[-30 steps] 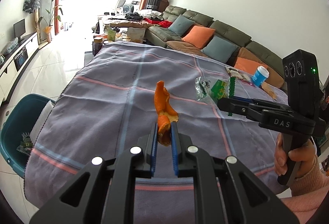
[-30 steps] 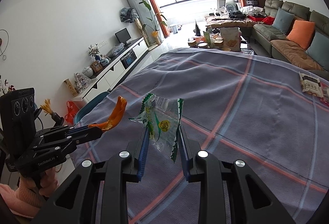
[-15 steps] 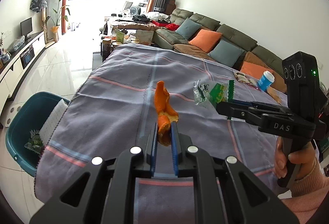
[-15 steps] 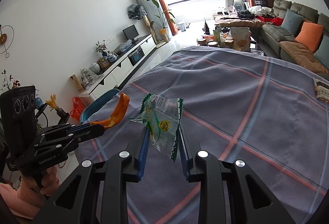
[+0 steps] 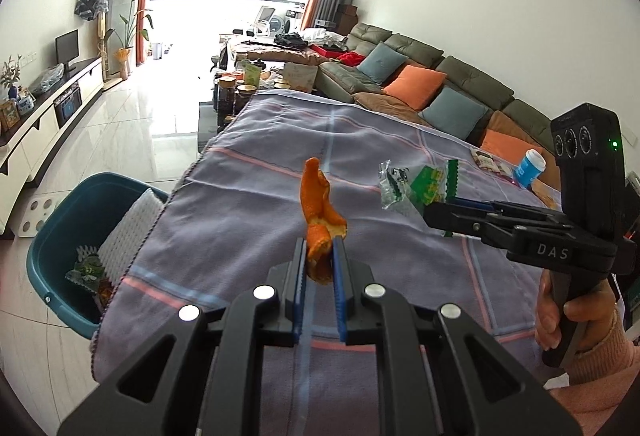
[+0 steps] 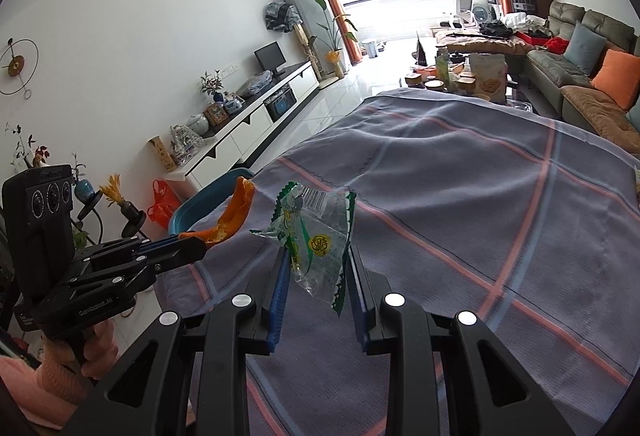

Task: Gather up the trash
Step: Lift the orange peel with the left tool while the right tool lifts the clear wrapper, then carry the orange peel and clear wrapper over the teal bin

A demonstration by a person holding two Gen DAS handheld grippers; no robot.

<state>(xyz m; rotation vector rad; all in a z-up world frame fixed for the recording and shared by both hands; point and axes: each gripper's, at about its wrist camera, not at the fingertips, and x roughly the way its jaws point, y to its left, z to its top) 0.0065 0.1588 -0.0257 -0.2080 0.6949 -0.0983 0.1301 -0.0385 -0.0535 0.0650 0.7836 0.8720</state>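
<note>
In the left wrist view the orange peel (image 5: 318,212) stood at frame centre above the cloth-covered table (image 5: 248,212), with the wrapper (image 5: 416,186) to its right. The bin (image 5: 52,236) sat at lower left, beside the table's edge, and the sofa (image 5: 420,76) ran along the upper right behind the table

I've got the orange peel (image 5: 320,228) standing upright, a curled strip, bright orange outside with a paler inner side, its lower end pinched in my left tool (image 5: 319,268) and the tip pointing up above the plaid cloth. My right tool (image 6: 316,272) has the snack wrapper (image 6: 316,236): crinkled clear plastic with green zigzag edges, a yellow round logo and a barcode near the top, hanging tilted and off the cloth. Down on the floor by the bench edge sits the teal bin (image 5: 60,236), with white foam netting and a green scrap already inside.
</note>
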